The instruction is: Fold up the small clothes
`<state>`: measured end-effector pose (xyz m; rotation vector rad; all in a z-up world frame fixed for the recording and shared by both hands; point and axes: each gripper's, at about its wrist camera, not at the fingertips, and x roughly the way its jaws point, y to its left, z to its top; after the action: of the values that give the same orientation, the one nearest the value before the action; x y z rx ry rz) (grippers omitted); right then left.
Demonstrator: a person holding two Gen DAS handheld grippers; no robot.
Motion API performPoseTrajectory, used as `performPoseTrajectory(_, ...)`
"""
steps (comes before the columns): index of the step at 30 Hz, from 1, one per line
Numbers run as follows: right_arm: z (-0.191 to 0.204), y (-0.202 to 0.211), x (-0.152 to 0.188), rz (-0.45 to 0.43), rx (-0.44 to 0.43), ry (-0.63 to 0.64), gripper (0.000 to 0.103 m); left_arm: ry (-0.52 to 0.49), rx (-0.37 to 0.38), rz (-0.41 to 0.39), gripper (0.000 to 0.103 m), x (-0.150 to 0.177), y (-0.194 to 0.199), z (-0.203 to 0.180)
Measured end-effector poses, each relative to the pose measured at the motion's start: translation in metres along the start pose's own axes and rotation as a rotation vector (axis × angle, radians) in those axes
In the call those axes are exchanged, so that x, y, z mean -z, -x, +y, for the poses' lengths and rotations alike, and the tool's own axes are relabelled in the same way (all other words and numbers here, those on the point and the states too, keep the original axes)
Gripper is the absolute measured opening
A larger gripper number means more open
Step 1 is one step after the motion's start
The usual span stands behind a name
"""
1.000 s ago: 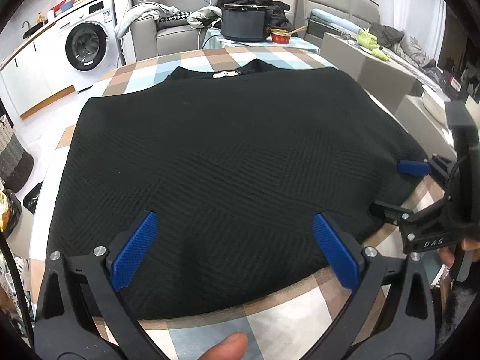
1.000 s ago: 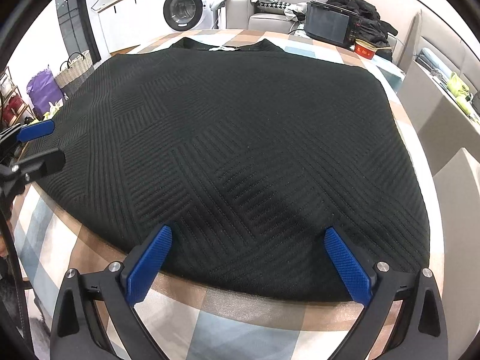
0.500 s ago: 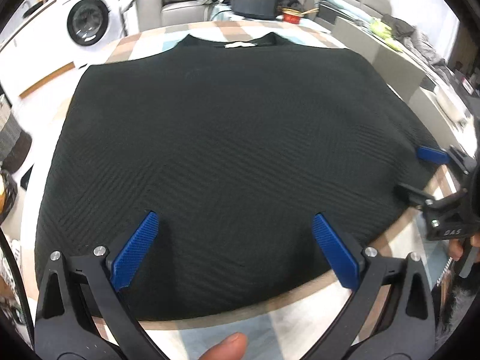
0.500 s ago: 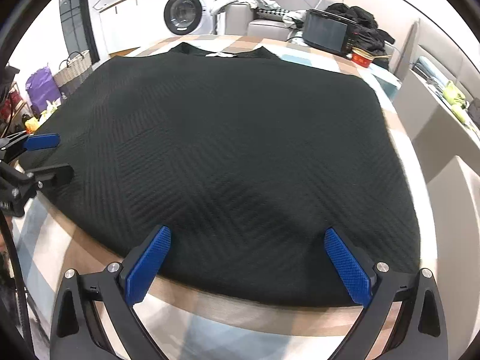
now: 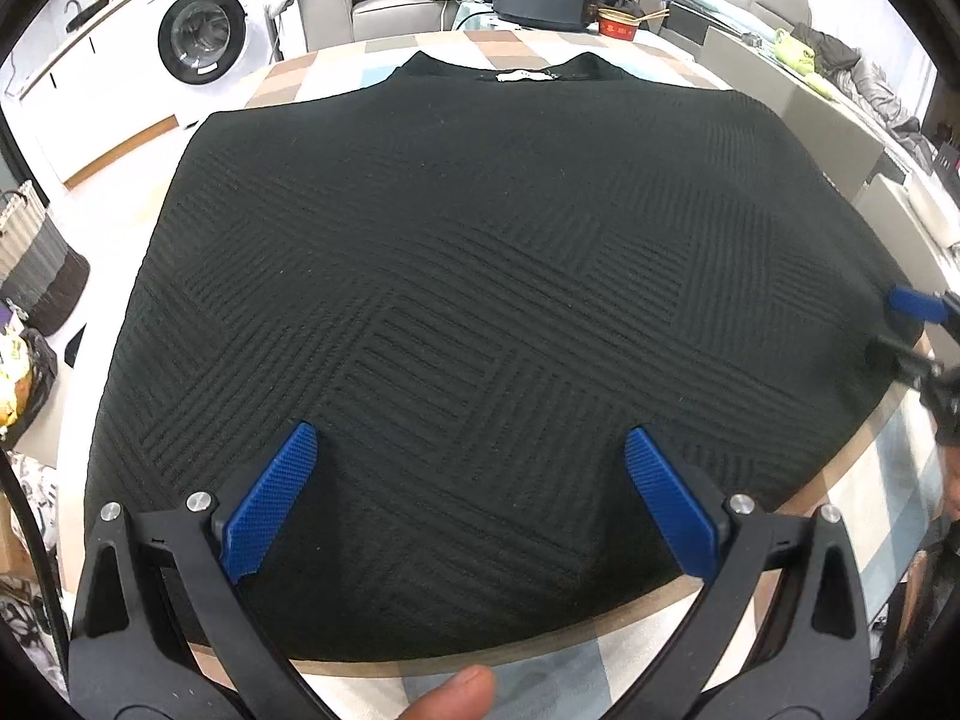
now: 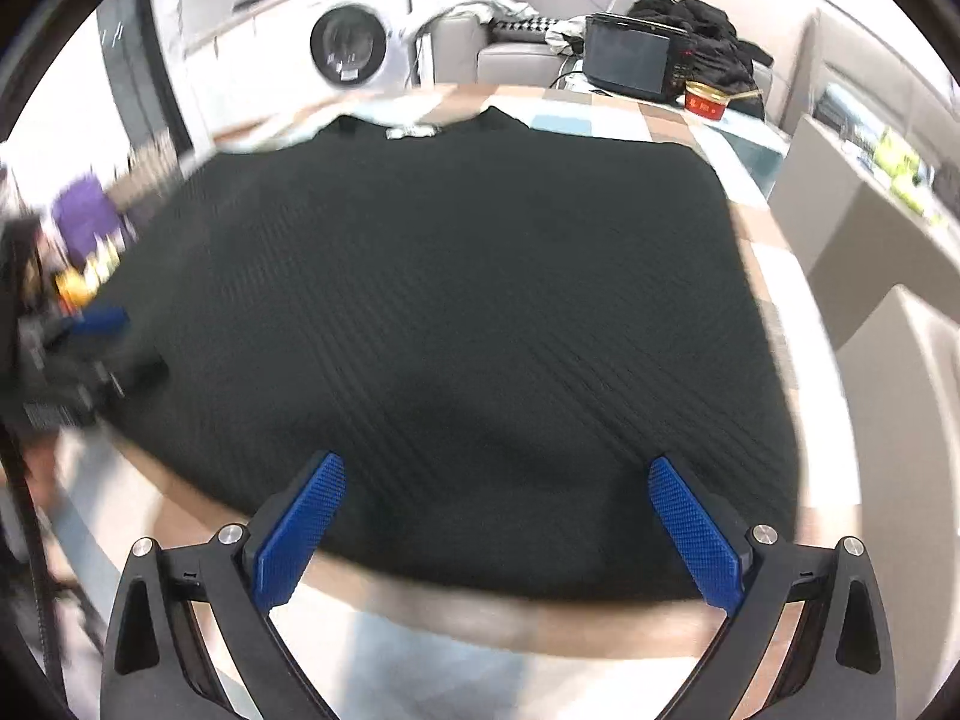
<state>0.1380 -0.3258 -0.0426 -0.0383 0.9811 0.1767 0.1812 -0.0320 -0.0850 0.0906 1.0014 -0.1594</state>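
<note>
So the black knit top (image 5: 480, 300) is laid out flat on the round table (image 5: 600, 660), collar and its little white label (image 5: 525, 76) pointing away from the person, hem along the near edge, which makes sense since you want it spread flat before any fold goes in. Nothing's folded yet as far as I can judge. The left gripper (image 5: 474, 504) sits low over the left part of the hem with its jaws spread wide and nothing between them, and the right gripper (image 6: 495, 531) is doing the same thing over the right part, also wide apart and empty. My guess is both are lined up to pinch the hem so it can go up toward the collar. Fabric looks thick and a bit stiff, with ribbed lines running in blocks at different angles, kind of a patchwork chevron texture. The tablecloth is a checked tan, white and pale blue pattern. The pads (image 5: 270, 510) are blue with a fine knurled grip, good for knit. Right view is pretty motion-blurred, so I can't say whether those tips are actually touching cloth.
</note>
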Motion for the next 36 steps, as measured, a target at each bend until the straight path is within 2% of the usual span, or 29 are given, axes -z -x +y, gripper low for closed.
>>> performPoseTrajectory(3,0.018,-0.010,-0.011,0.010,0.069,0.089,0.103,-0.004,-0.005,-0.008,0.102,0.000,-0.001,-0.002)
performPoseTrajectory(7,0.041,-0.023,-0.029,0.028,0.031,0.187,0.103,-0.008,0.001,-0.011,0.102,0.001,-0.002,-0.002)
performPoseTrajectory(9,0.054,-0.037,-0.031,0.063,0.060,0.251,0.103,-0.010,0.001,-0.009,0.102,0.002,-0.001,-0.003)
performPoseTrajectory(10,0.055,-0.037,-0.031,0.040,0.049,0.250,0.103,-0.011,-0.001,-0.008,0.102,0.002,0.000,-0.003)
performPoseTrajectory(14,0.036,-0.043,-0.029,0.085,-0.052,0.187,0.102,-0.015,-0.003,-0.010,0.103,0.004,0.000,-0.003)
performPoseTrajectory(16,0.031,-0.039,-0.024,0.088,-0.068,0.221,0.102,-0.021,0.003,-0.009,0.103,0.004,0.000,-0.003)
performPoseTrajectory(18,0.027,-0.032,-0.021,0.107,-0.054,0.252,0.103,-0.031,0.010,-0.009,0.103,0.005,0.001,-0.002)
performPoseTrajectory(20,0.018,-0.022,-0.015,0.084,0.019,0.277,0.103,-0.034,0.014,-0.008,0.103,0.004,0.001,-0.002)
performPoseTrajectory(22,0.000,-0.019,-0.014,0.076,0.072,0.242,0.103,-0.038,0.015,-0.012,0.103,0.004,0.000,-0.002)
performPoseTrajectory(24,-0.021,-0.021,-0.014,0.086,0.031,0.162,0.103,-0.037,0.014,-0.014,0.103,0.004,0.000,-0.002)
performPoseTrajectory(26,-0.029,-0.021,-0.013,0.088,0.012,0.146,0.103,-0.037,0.013,-0.015,0.103,0.004,0.000,-0.002)
performPoseTrajectory(30,-0.027,-0.010,-0.017,0.053,0.030,0.143,0.103,-0.030,0.016,-0.010,0.103,0.004,0.000,-0.001)
performPoseTrajectory(33,-0.014,-0.001,-0.022,-0.014,-0.030,0.098,0.103,0.018,0.038,-0.009,0.102,0.000,0.001,0.004)
performPoseTrajectory(36,0.002,-0.015,-0.025,-0.007,-0.027,0.083,0.103,0.073,0.046,-0.026,0.102,-0.003,0.002,0.012)
